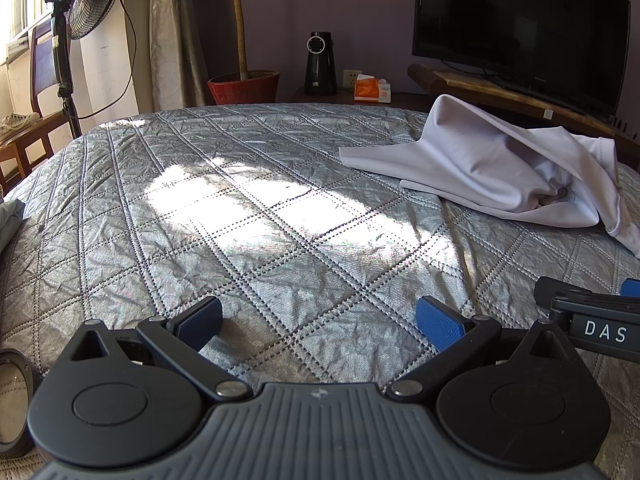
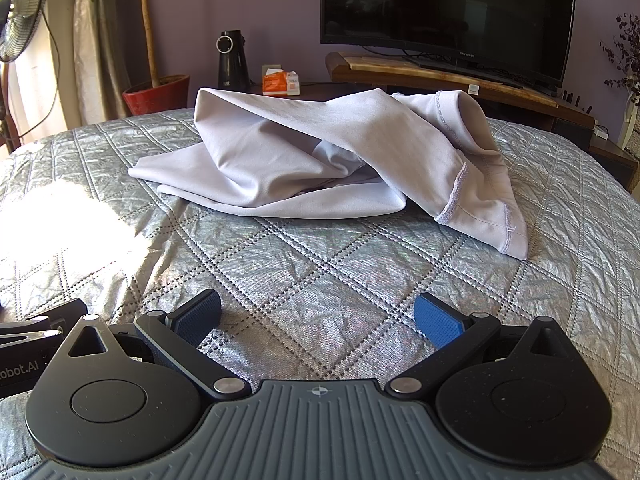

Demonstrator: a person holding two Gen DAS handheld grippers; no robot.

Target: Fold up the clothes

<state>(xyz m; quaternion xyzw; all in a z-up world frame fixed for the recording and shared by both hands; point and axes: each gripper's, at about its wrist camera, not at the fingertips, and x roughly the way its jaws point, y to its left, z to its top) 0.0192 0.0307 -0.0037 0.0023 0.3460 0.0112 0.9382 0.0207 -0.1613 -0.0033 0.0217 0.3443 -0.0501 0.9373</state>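
on the far right part of the bed (image 1: 240, 208), a pale lilac garment (image 2: 320, 160) lies crumpled in a loose heap on the silver quilted cover, one stitched hem turned up toward the near right. both tools sit low over the near edge of the bed, well apart from the cloth. the left hand-held gripper (image 1: 320, 320) has its blue-padded jaws spread wide with nothing between them; the right hand-held gripper (image 2: 320, 318) is just beside it, likewise spread wide and empty. sunlight falls across the left of the cover.
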